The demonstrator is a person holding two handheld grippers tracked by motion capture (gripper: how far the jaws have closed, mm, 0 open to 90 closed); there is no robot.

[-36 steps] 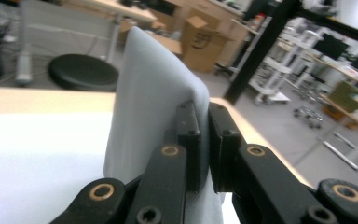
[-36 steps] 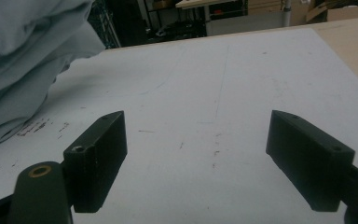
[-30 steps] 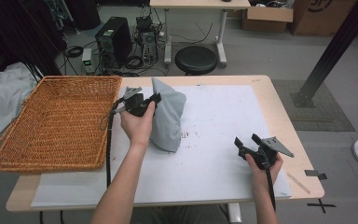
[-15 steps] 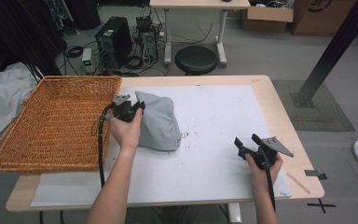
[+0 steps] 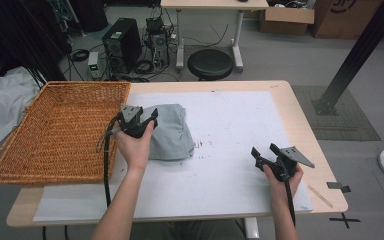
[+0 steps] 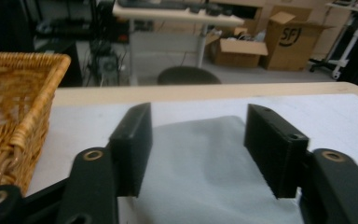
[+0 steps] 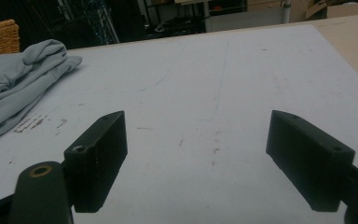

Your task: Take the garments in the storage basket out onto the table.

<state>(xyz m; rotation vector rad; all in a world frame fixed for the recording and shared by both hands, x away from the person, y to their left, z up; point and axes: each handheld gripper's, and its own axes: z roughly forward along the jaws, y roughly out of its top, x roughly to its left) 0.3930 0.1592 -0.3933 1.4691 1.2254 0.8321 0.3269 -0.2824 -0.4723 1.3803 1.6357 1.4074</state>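
Note:
A folded grey cloth (image 5: 172,132) lies flat on the white sheet, just right of the wicker basket (image 5: 87,86). My left gripper (image 5: 142,118) hovers at the cloth's left edge. Its jaws have just been opening and now stand apart. In the left gripper view the cloth (image 6: 205,158) lies below and between the pads of my left gripper (image 6: 198,121), and neither pad presses on it. My right gripper (image 5: 265,152) rests open near the table's front right with nothing in it. In the right gripper view the jaws of my right gripper (image 7: 196,126) frame bare sheet, with the cloth (image 7: 14,79) far left.
The basket's rim (image 6: 28,93) stands close on the left of my left gripper. The white sheet (image 5: 230,165) covers most of the wooden table. Beyond the far edge are a black stool (image 5: 210,62) and a computer tower (image 5: 122,45).
The cloth, held upright a second ago, now lies flat nearer the basket. My left gripper moved left and down and let it go. The right gripper has not moved.

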